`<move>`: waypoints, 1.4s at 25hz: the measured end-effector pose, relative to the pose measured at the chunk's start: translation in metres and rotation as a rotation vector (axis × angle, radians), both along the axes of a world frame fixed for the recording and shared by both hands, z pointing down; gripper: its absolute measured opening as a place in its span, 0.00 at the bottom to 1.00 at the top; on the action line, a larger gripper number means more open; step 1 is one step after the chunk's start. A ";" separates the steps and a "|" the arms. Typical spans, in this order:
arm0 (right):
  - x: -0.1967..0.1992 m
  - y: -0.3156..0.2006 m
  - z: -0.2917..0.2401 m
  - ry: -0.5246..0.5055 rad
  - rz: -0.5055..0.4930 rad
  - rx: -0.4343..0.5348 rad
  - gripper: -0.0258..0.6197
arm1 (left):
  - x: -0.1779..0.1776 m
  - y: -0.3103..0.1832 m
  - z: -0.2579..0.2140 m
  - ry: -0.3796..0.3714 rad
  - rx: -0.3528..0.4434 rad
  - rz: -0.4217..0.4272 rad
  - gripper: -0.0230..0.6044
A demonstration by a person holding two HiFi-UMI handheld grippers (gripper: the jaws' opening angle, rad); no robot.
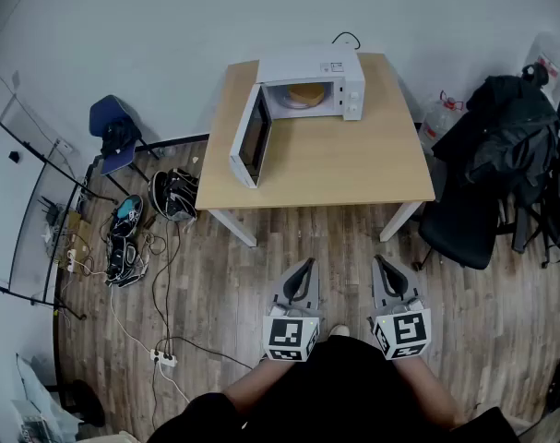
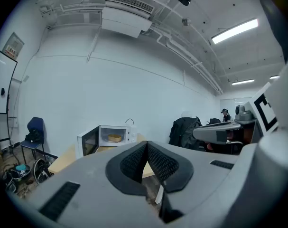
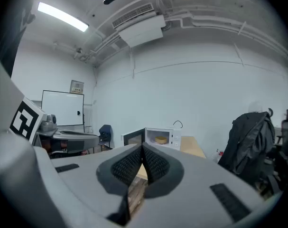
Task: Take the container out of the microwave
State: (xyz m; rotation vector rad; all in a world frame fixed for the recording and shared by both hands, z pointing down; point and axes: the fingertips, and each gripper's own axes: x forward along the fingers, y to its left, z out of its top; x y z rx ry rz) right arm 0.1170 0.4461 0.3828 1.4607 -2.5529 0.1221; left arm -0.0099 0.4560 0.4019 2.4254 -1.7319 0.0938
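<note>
A white microwave (image 1: 330, 77) stands at the far side of a light wooden table (image 1: 344, 164), its door (image 1: 250, 137) swung wide open to the left. Inside sits a round yellowish container (image 1: 306, 93), which also shows as the container (image 2: 115, 137) in the left gripper view and the container (image 3: 160, 139) in the right gripper view. My left gripper (image 1: 306, 266) and right gripper (image 1: 382, 264) are held side by side over the wooden floor, well short of the table. Both are shut with nothing between the jaws.
A black office chair (image 1: 464, 233) draped with dark coats (image 1: 510, 141) stands right of the table. A blue chair (image 1: 113, 132), bags (image 1: 173, 195) and cables with a power strip (image 1: 164, 358) lie on the floor at left. A plastic water bottle (image 1: 438, 118) stands by the table's right side.
</note>
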 end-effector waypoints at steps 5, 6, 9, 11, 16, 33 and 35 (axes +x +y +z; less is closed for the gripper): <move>0.009 -0.002 -0.009 -0.026 0.017 0.029 0.13 | 0.007 0.001 -0.006 -0.004 0.017 0.002 0.06; 0.012 -0.003 -0.008 -0.038 0.022 0.024 0.13 | 0.008 0.001 -0.007 -0.002 0.020 0.003 0.06; 0.020 -0.002 -0.005 -0.058 0.035 0.014 0.13 | 0.014 0.001 -0.010 0.000 0.035 -0.005 0.06; 0.024 0.000 -0.002 -0.068 0.026 0.007 0.13 | 0.017 0.001 -0.012 -0.006 0.041 -0.012 0.06; 0.036 0.008 0.006 -0.093 0.009 -0.014 0.13 | 0.024 0.005 -0.013 -0.036 0.051 -0.034 0.06; 0.059 0.000 0.029 -0.110 0.055 -0.064 0.13 | 0.036 -0.017 0.007 -0.063 0.020 -0.012 0.06; 0.061 -0.006 0.031 -0.099 0.061 -0.068 0.13 | 0.037 -0.027 0.009 -0.062 0.016 -0.005 0.06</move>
